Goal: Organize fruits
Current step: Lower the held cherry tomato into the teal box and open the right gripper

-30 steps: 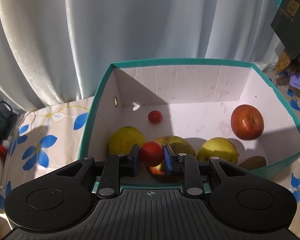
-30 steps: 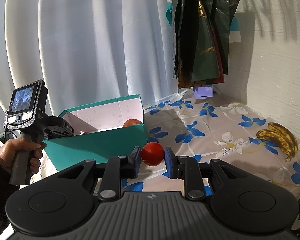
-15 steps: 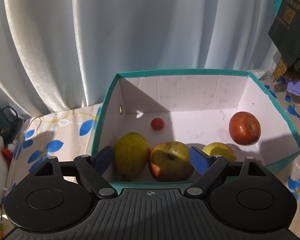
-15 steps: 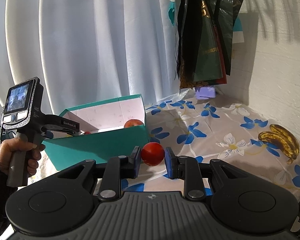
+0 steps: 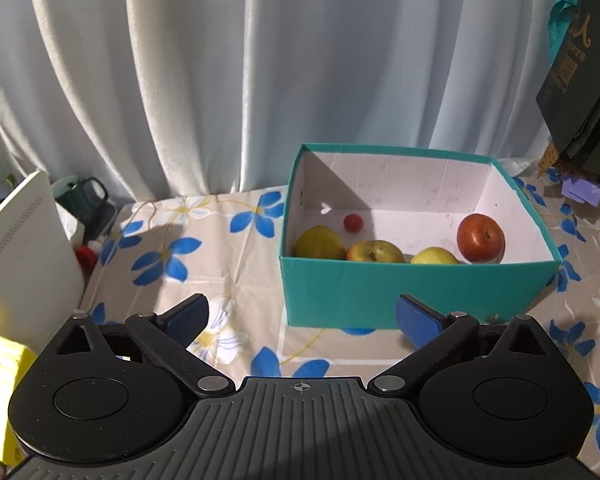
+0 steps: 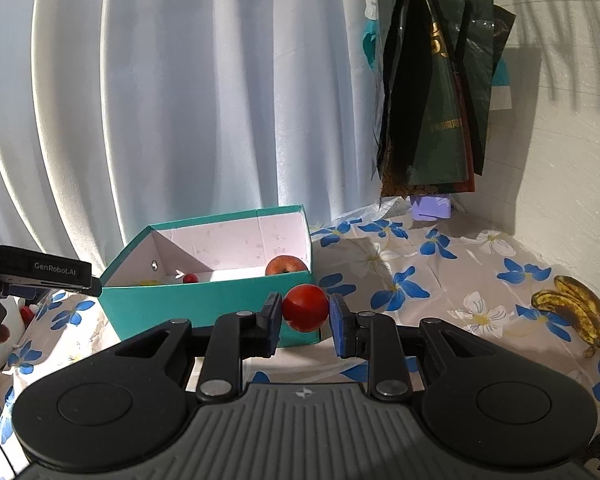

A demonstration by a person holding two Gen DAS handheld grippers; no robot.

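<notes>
A teal box [image 5: 380, 294] with a white inside stands on the flowered cloth. It holds a red apple [image 5: 480, 238], a yellow pear [image 5: 319, 242], a yellow-red apple [image 5: 374, 251], another yellow fruit [image 5: 434, 257] and a small red tomato [image 5: 353, 222]. My left gripper [image 5: 302, 318] is open and empty, in front of the box and to its left. My right gripper [image 6: 305, 314] is shut on a red tomato [image 6: 305, 307], held in front of the box's [image 6: 204, 296] near right corner.
A spotted banana bunch [image 6: 572, 306] lies on the cloth at the right. Dark bags [image 6: 432, 92] hang on the wall behind. A white device [image 5: 20, 248] and a dark green mug [image 5: 86, 196] stand at the left. A curtain hangs behind the box.
My left gripper opened, let its tomato go over the box, then drew back and to the left. My right gripper stays shut on its tomato and has moved a little nearer the box.
</notes>
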